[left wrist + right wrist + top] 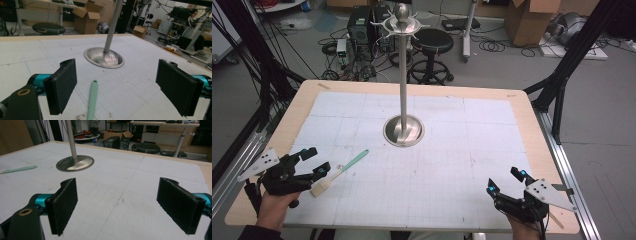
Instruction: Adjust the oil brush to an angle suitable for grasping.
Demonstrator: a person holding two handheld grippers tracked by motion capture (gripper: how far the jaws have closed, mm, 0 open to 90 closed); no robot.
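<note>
A brush with a mint-green handle (354,160) and a pale bristle head (321,187) lies flat on the white gridded mat, at the front left. My left gripper (316,160) sits just left of it and is open. In the left gripper view the handle (92,100) runs along the mat between the wide-apart pads (62,85) without touching either. A tall steel stand (403,75) with hooks at its top rises from a round base (403,131) at the mat's middle. At the front right my right gripper (504,181) is open, with nothing between its pads (63,202).
The wooden table (532,115) carries the white mat (462,150). The stand's base (103,58) lies ahead of the left gripper, and in the right gripper view the base (75,163) and the brush (18,169) are far off to the left. A stool (432,42), boxes and cables stand on the floor beyond.
</note>
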